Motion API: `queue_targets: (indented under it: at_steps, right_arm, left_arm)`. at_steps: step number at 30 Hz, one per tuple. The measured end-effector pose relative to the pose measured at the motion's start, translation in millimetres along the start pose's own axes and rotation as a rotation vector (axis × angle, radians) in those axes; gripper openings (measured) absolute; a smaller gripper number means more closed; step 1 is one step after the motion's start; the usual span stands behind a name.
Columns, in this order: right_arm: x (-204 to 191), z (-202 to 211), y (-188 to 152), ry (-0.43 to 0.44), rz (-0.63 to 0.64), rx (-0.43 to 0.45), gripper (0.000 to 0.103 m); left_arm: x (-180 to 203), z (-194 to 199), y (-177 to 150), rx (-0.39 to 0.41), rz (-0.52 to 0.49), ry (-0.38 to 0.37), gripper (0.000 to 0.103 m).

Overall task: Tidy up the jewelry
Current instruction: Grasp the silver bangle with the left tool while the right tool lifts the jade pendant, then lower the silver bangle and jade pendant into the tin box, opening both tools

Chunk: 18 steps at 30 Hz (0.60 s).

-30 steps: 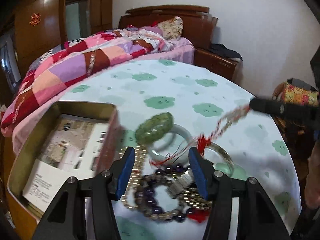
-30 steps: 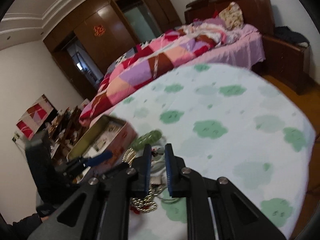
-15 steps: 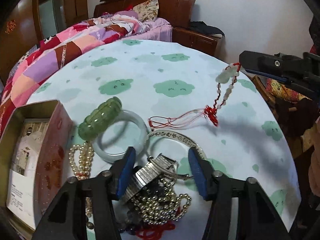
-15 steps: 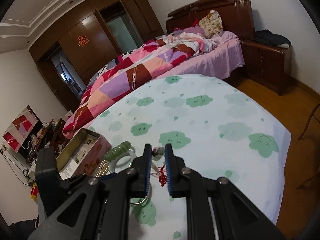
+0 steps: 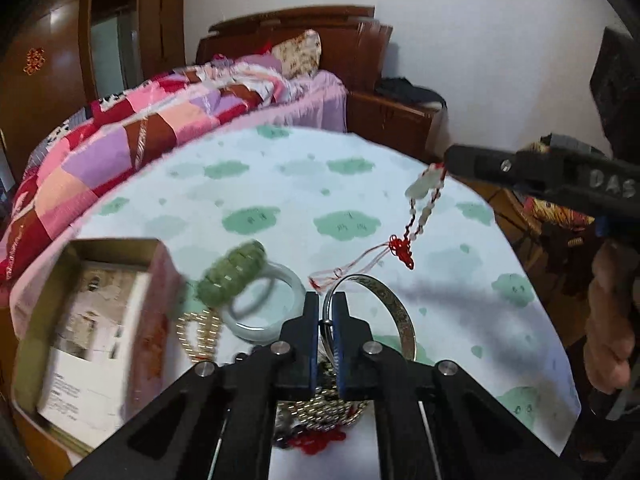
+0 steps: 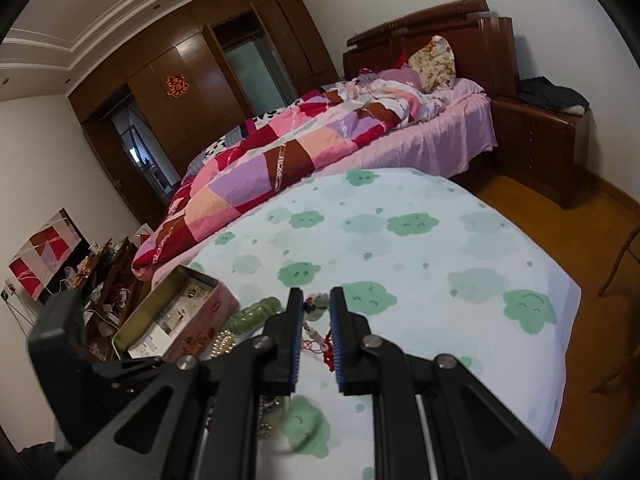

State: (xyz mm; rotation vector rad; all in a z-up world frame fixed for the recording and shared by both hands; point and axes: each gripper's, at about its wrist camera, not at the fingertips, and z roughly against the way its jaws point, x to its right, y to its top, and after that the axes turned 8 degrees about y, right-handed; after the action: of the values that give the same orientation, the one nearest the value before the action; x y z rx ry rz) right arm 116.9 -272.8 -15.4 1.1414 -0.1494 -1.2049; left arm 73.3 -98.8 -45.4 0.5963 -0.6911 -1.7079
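On the table (image 5: pixel 280 168) in the left wrist view, most jewelry lies loose near the front edge, so sorting looks barely begun. Left tool (image 5: pixel 325 312) is clamped on the rim of the silver bangle (image 5: pixel 394 312), which stands tilted up on edge. Right tool (image 5: pixel 452 160) comes in from the right, pinching the top of the red cord pendant (image 5: pixel 424 186): pale jade piece at the top, pale beads on red cord, red knot lower down, thin cord tail trailing to the cloth beside the bangle. Green bead bracelet (image 5: pixel 234 272) rests on the white jade bangle (image 5: pixel 276 300), blurred. Pearl strand (image 5: pixel 198 330) lies just beside the tin box (image 5: pixel 100 248). Gold bead chain (image 5: pixel 328 410) and something red sit under the left tool. Tin box holds only printed paper, no jewelry visible inside, so nearly everything is left to put away.

Over to the right wrist view: right tool (image 6: pixel 314 312) has its fingers close together, with the pendant cord hanging between them. Green bracelet (image 6: pixel 256 310) is next to the tin box (image 6: pixel 176 300), which is open, paper inside. Left tool's body is the dark bulk at lower left.
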Motion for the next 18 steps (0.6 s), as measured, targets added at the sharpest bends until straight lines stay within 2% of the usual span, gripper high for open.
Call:
queue_targets:
  at_steps: [6,18]
  right_arm:
    - [-23,-8,8,0.033,0.044,-0.015,0.016]
    - [-102,-37,33,0.129,0.194,-0.042,0.016]
  left_arm:
    - [-38,28,5,0.044,0.07,0.042,0.005]
    - [-128,55,6,0.082,0.198,0.206,0.005]
